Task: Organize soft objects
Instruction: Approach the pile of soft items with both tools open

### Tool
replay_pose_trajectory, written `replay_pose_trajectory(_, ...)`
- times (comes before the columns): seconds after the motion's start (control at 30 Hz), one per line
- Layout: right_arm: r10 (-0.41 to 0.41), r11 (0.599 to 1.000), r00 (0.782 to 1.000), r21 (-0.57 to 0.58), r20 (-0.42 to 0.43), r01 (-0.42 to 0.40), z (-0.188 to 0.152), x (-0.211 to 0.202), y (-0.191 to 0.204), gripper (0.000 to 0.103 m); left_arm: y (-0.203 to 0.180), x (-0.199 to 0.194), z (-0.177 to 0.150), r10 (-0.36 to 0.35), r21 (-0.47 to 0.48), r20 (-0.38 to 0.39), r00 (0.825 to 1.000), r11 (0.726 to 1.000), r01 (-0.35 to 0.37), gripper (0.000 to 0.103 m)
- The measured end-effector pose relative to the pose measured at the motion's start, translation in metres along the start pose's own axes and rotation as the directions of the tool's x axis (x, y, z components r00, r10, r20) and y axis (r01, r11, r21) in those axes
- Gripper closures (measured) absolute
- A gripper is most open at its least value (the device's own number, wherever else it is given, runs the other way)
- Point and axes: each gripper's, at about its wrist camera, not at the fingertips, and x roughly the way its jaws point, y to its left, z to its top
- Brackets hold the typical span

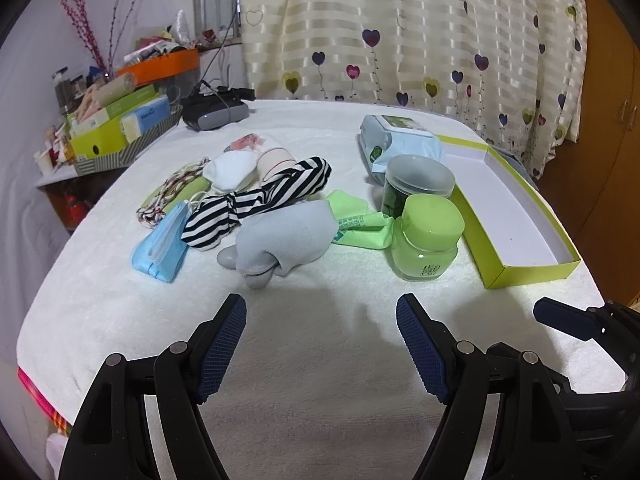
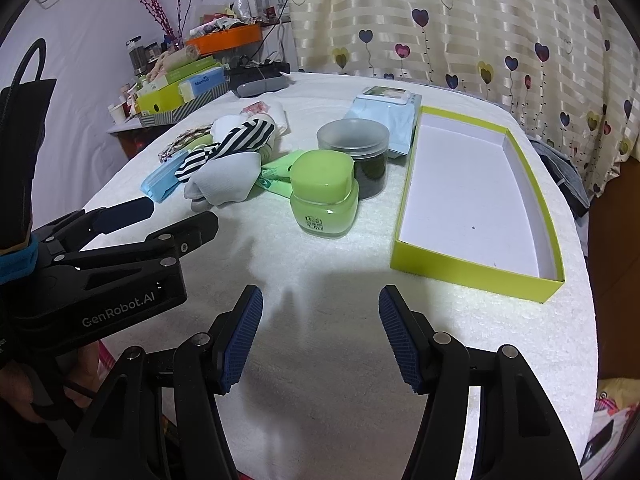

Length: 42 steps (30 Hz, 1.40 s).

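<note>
Both tongs wide apart over the white towel, soft pile untouched

Towel first: I'm looking across a white terry towel [image 1: 320, 360] spread over the table, and my left gripper [image 1: 320, 316] hangs above its bare near edge, blue ribbed pads spread wide, nothing between them. Right gripper [image 2: 320, 304] does the same on its side, jaws fully parted and empty; from the left wrist view I catch its dark tip at the far right.

Ahead and left sits the jumble of soft things: a pale grey sock [image 1: 280, 232] nearest me, a black-and-white striped cloth [image 1: 256, 200] draped behind it, a folded light blue face mask [image 1: 162, 248] at the left end, a small white sock [image 1: 228, 172] and a patterned green-and-red fabric piece [image 1: 168, 192] further back. A crumpled lime-green wrapper [image 1: 360, 228] pokes out beside the grey sock.

To the right of the pile stands a lime-green glass jar with a rounded lid [image 2: 324, 200], touching a clear round tub with a grey lid [image 2: 354, 148] behind it. Right again lies the shallow lime-green cardboard box with a white inside [image 2: 520, 280], holding nothing I can see, and a pale blue wipes packet [image 2: 384, 108] lies behind the tub
</note>
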Motion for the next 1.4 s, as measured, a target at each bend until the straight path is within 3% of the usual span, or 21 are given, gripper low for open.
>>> replay_pose_trajectory(0.57,0.005,1.0,1.0,-0.005,0.011,-0.005,0.003,-0.001,0.001,0.042,-0.005,-0.001,0.0,0.0,0.006,-0.014,1.0,1.0,0.0,0.024)
replay_pose_trajectory(1.4,0.019,0.999,1.0,-0.042,0.014,-0.018,0.008,0.006,0.012,0.042,0.018,0.003,0.004,-0.027,-0.073,-0.021,0.999,0.997,0.025,0.024)
